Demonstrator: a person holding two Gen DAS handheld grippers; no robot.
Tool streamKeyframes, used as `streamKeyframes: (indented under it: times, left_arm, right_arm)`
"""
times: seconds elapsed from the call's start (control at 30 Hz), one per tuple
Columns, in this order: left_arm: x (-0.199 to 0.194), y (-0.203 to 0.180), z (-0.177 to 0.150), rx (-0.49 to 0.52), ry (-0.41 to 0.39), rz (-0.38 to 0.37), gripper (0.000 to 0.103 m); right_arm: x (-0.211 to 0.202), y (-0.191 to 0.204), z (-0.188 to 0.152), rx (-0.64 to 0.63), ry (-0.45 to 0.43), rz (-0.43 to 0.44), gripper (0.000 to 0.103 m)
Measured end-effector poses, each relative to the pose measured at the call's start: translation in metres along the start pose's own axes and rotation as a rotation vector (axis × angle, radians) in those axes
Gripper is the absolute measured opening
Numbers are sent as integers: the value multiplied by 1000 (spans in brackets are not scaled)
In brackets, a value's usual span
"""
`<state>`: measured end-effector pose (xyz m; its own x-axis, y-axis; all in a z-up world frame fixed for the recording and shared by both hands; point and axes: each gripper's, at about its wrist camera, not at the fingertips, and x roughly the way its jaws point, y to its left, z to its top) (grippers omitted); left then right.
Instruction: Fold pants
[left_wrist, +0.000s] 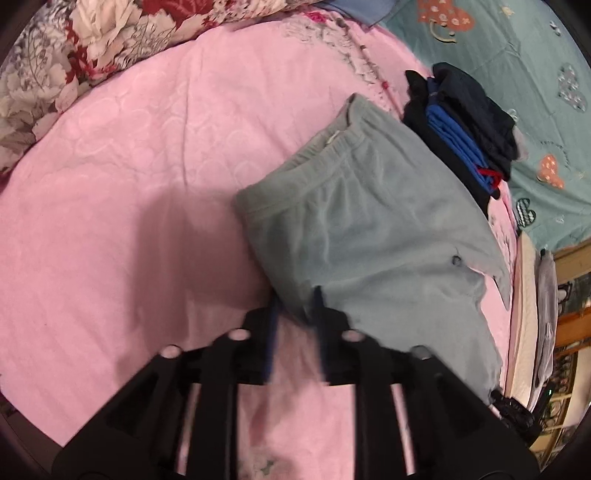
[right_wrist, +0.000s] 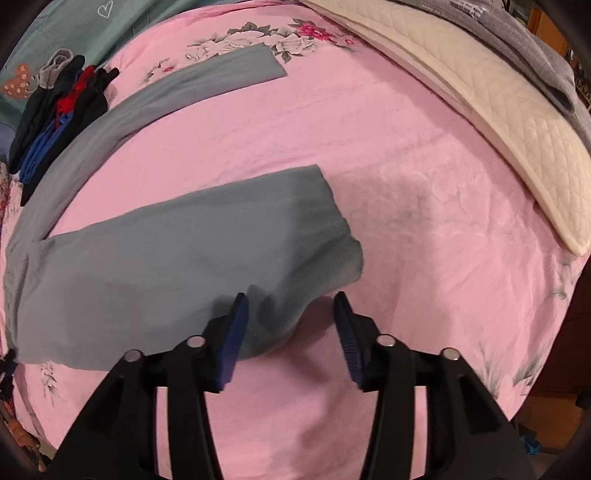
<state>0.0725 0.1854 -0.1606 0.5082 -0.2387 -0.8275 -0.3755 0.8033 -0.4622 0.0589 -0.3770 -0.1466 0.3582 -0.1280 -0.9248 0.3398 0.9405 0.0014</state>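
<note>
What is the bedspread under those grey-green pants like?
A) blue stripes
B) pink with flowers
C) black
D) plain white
B: the pants lie spread on a pink bedspread with flower prints near its far edge; the teal sheet with hearts sits off to the side.

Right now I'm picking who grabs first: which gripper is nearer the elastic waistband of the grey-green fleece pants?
Left. The left gripper sits at the pants' side edge, below the waistband. The right gripper is open over a leg cuff, the far end.
</note>
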Motion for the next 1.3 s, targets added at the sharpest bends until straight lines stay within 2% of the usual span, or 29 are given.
streamKeyframes:
  times: [0.03,0.1,0.17,0.27,0.33,0.37,0.5,0.6,0.73,0.77,0.8,0.83,0.87,1.03,1.13,1.23,1.27,1.3]
  left_arm:
    - [-9,-2,-1,14,-20,2,66]
    - [-37,-8,-3,50,-110,43,71]
    - [-59,-22,4,102,-161,41,71]
    - [-61,-53,27,185,-170,10,73]
    - [-42,-80,50,251,-158,15,74]
    - [-30,-90,60,277,-144,14,75]
    - [51,-118,104,315,13,9,75]
    - [100,-117,123,307,86,102,73]
    - [111,-119,128,325,72,131,75]
    - [113,-119,128,327,71,130,77]
    - [114,-119,129,327,72,126,81]
    - [115,-120,129,328,72,127,82]
    - [116,-122,128,334,68,137,83]
    - [113,-127,123,366,67,156,82]
    - [111,-124,124,357,67,132,81]
    - [112,-122,123,359,63,136,81]
    - [114,-124,122,367,60,150,82]
    - [116,-126,121,379,60,161,83]
  right_arm:
    - [-8,-1,2,-13,-23,-18,51]
    - [-26,-4,10,-20,-70,-33,52]
    - [-38,-5,28,-30,-115,-5,57]
    - [-34,4,73,-63,-141,93,59]
    - [-15,12,113,-84,-128,174,59]
    - [-4,15,131,-78,-114,182,59]
    - [49,22,199,-44,-50,83,59]
    - [81,12,225,15,11,42,59]
    - [110,11,228,16,85,109,59]
    - [113,13,228,12,75,103,59]
    - [113,18,227,-6,48,82,53]
    - [111,24,225,-37,19,92,42]
    - [109,28,224,-51,22,145,6]
    - [84,21,218,-30,-28,40,7]
    - [77,4,212,3,-17,50,7]
    - [99,7,205,-5,43,51,7]
    - [107,9,206,-22,44,37,10]
    - [109,14,208,-43,43,0,26]
